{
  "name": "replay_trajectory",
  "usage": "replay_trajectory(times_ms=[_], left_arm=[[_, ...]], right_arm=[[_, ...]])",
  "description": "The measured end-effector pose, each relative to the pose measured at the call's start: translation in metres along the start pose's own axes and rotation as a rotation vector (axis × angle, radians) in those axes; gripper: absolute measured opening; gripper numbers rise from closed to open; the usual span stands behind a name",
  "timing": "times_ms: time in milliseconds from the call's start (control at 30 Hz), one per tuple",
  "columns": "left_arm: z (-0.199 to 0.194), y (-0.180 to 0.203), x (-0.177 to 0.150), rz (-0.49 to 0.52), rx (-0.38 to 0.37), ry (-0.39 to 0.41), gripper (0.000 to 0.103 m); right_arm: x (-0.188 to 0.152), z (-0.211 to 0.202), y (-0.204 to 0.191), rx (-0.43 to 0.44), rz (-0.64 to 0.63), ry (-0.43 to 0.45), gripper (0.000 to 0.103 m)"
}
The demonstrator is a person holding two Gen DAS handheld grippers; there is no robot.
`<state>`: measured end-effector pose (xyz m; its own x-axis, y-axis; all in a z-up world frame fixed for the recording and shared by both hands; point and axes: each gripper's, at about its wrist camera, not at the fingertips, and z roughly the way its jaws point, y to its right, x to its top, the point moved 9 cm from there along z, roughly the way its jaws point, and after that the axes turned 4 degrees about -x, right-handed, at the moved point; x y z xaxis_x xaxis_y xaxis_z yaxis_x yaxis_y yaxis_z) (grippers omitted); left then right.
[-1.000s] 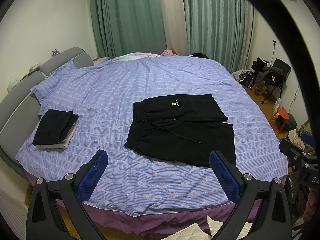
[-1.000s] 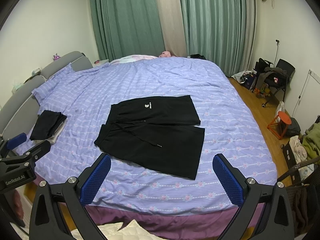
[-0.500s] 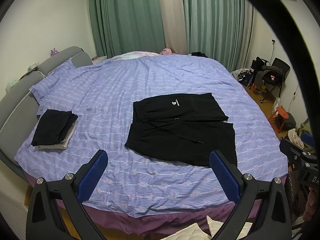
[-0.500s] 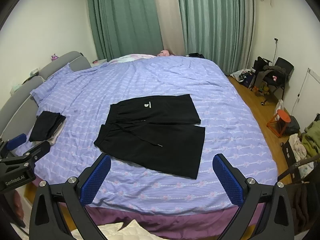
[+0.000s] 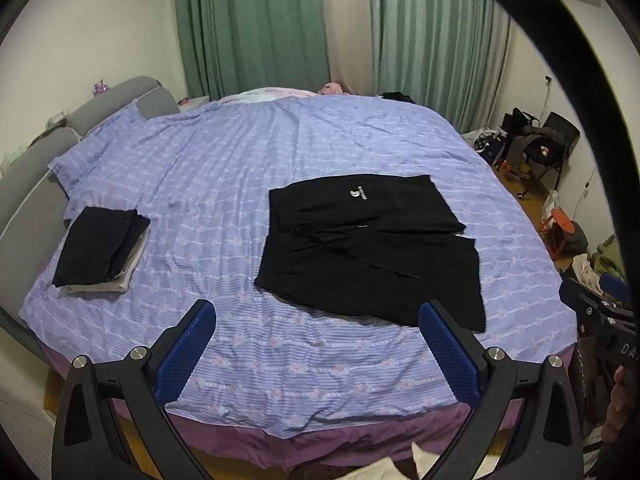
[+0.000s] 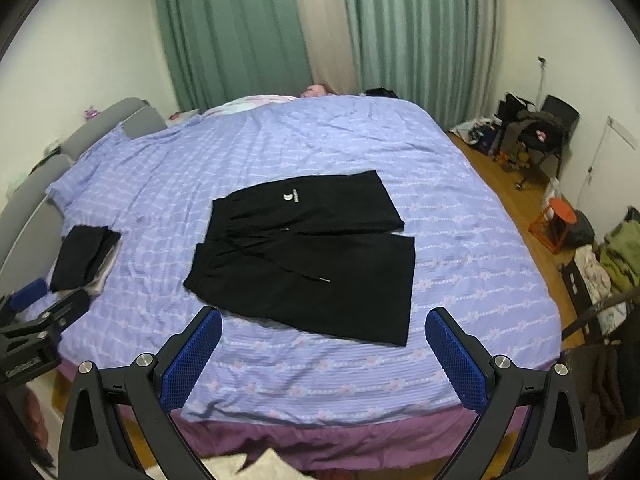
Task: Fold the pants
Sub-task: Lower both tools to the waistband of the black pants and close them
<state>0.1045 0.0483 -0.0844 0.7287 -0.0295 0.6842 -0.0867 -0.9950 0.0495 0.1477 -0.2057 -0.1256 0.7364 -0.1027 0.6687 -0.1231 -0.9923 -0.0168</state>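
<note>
Black shorts (image 5: 372, 248) with a white logo and a drawstring lie spread flat on the purple striped bed cover (image 5: 224, 168), waistband to the left, both legs to the right. They also show in the right wrist view (image 6: 308, 256). My left gripper (image 5: 318, 350) is open and empty, held above the near bed edge, short of the shorts. My right gripper (image 6: 324, 354) is open and empty in the same way, just in front of the shorts' near hem.
A pile of folded dark and light clothes (image 5: 100, 250) sits on the bed's left side near the grey headboard (image 5: 24, 184). Green curtains (image 5: 256, 28) hang behind. A chair with clutter (image 5: 540, 144), an orange stool (image 6: 556, 220) and clothes (image 6: 612, 256) stand on the floor at right.
Both grippers have drifted slightly; the view has tilted a little downward and the bed sits a bit lower and closer. The shorts have not moved and both grippers stay open.
</note>
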Motion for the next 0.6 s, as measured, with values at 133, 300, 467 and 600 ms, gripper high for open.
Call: replay_trajectory(times_ms=[133, 300, 467, 600], left_arm=[[0.027, -0.025, -0.001, 0.017, -0.001, -0.001, 0.103], [0.078, -0.048, -0.001, 0.057, -0.033, -0.024, 0.103], [0.143, -0.065, -0.006, 0.031, -0.085, -0.084, 0.103], [0.198, -0.074, -0.018, -0.027, -0.101, -0.156, 0.103]], right_arm=[[-0.005, 0.031, -0.013, -0.041, 0.042, -0.029, 0.102], [-0.021, 0.077, -0.029, -0.096, 0.081, -0.090, 0.102], [-0.038, 0.123, -0.039, -0.119, 0.164, -0.126, 0.102], [-0.056, 0.167, -0.043, -0.129, 0.219, -0.162, 0.102]])
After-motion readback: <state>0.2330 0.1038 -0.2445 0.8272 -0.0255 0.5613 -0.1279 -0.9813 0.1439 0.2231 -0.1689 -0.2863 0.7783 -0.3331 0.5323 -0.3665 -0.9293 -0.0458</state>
